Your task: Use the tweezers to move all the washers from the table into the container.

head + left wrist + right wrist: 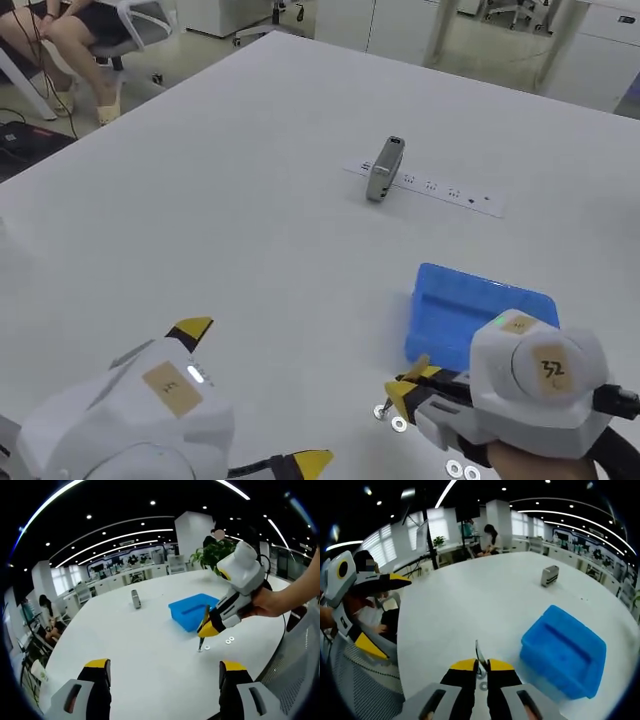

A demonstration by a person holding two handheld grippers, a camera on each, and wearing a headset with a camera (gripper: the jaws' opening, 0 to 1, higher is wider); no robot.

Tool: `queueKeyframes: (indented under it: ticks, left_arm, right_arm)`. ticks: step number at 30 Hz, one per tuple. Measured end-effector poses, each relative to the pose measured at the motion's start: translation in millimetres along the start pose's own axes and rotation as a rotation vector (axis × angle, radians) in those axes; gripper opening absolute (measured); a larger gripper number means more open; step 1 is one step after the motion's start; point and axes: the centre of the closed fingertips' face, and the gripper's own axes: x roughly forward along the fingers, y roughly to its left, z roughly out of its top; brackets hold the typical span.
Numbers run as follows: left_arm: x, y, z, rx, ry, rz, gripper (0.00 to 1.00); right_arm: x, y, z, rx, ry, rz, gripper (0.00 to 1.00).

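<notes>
My right gripper [481, 666] is shut on slim metal tweezers [479, 653] that point down at the white table. In the left gripper view the tweezers [204, 626] have their tip right at one washer [200, 650], and two more washers [230, 640] lie to its right. The head view shows the right gripper [400, 392] beside small silver washers [399, 425], with another pair [462, 468] nearer me. The blue container [480, 305] sits just behind that gripper. My left gripper [252, 396] hangs open at the lower left, holding nothing.
A grey power adapter [384, 168] is plugged into a white power strip [430, 186] at mid-table. A person sits on a chair [140, 25] beyond the far left corner. The table's near edge [260, 667] runs close behind the right gripper.
</notes>
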Motion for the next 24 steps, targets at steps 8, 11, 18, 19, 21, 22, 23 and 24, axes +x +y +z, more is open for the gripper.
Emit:
queueKeyframes:
  ticks: [8, 11, 18, 19, 21, 22, 23, 24]
  left_arm:
    - [-0.4, 1.6, 0.5, -0.003, -0.004, 0.007, 0.91]
    - [-0.8, 2.6, 0.9, -0.011, -0.007, 0.008, 0.91]
    - [-0.7, 1.7, 0.2, -0.002, -0.003, 0.007, 0.91]
    - [-0.7, 1.5, 0.1, -0.002, -0.003, 0.006, 0.91]
    - [-0.8, 1.4, 0.0, -0.001, -0.003, 0.006, 0.91]
    - [-0.9, 1.6, 0.2, 0.0, -0.004, 0.007, 0.91]
    - [-0.9, 1.5, 0.3, 0.0, -0.004, 0.007, 0.91]
    - [-0.9, 1.3, 0.2, 0.001, -0.004, 0.006, 0.91]
  right_arm:
    - [-0.8, -0.1, -0.8, -0.015, 0.021, 0.001, 0.02]
    - [-4.5, 0.8, 2.7, -0.017, 0.018, 0.001, 0.02]
    - [-19.7, 0.1, 17.1, -0.028, -0.007, 0.004, 0.02]
    - [-21.8, -0.3, 18.5, -0.029, -0.01, 0.003, 0.02]
    - [-26.4, -1.3, 21.6, -0.027, -0.012, 0.004, 0.02]
    - [-29.7, -2.3, 23.9, -0.029, -0.017, -0.001, 0.02]
    - [-31.7, -3.1, 25.4, -0.031, -0.019, -0.003, 0.02]
    - [-33.8, -5.1, 26.4, -0.04, -0.012, -0.009, 0.02]
